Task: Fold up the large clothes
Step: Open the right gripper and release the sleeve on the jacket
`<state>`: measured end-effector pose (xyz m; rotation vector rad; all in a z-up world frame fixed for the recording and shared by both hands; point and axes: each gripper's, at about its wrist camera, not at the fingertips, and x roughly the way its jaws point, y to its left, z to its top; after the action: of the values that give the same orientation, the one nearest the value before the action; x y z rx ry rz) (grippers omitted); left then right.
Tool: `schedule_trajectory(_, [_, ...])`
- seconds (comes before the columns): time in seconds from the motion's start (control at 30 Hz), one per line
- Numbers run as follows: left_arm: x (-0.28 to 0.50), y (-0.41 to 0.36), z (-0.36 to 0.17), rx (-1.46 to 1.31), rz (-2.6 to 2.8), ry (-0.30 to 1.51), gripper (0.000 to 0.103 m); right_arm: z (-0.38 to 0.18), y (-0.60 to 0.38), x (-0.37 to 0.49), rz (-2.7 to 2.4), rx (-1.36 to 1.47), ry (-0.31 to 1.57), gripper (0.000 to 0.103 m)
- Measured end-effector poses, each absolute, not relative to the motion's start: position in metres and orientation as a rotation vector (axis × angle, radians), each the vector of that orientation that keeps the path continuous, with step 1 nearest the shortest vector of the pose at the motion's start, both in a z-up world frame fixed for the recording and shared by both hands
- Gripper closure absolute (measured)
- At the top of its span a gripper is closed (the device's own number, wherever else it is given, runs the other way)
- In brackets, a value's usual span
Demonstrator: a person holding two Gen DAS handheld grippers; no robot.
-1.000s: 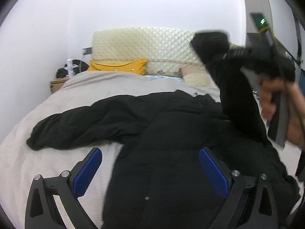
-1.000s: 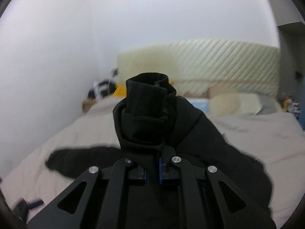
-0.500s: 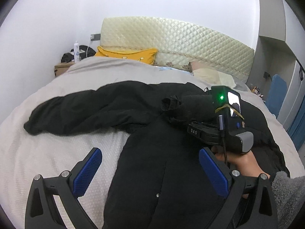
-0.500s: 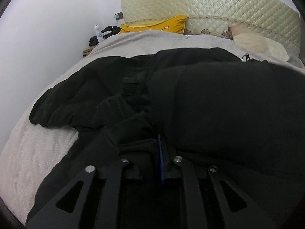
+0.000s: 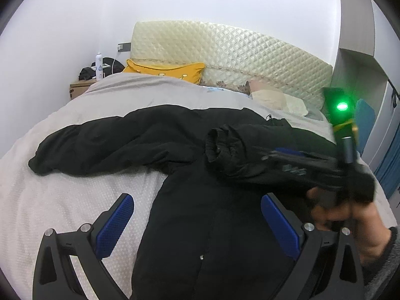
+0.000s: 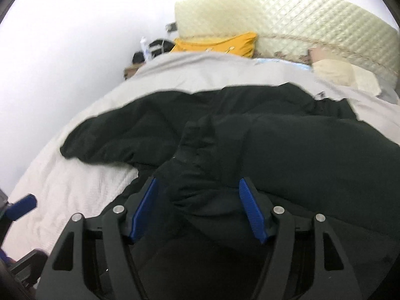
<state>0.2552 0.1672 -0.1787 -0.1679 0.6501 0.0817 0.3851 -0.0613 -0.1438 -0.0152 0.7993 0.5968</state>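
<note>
— Right gripper (image 6: 197, 210): status?
— Jaws, clamped on the black jacket's sleeve (image 6: 200, 150) a moment ago, are now standing apart.
— And the sleeve?
— No longer raised; lying folded across the jacket (image 5: 200, 212) body.

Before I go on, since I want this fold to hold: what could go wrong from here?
The folded sleeve lies bunched between the open right tool; pulling back could snag and drag it off the black coat. The other sleeve is spread out over the bed, so the fold is lopsided.
</note>
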Motion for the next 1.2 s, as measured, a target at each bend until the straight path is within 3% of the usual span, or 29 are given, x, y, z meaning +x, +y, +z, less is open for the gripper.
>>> schedule_trajectory(0.6, [0.207,0.119,-0.136,-0.083,0.024,0.579,0.000,-0.027,-0.195,0.269,0.371,-0.015,0.559,0.031])
schedule_trajectory(1.2, [0.196,0.099,-0.154,-0.129,-0.022,0.617,0.000,-0.036,-0.277,0.158,0.265,0.050,0.482,0.022])
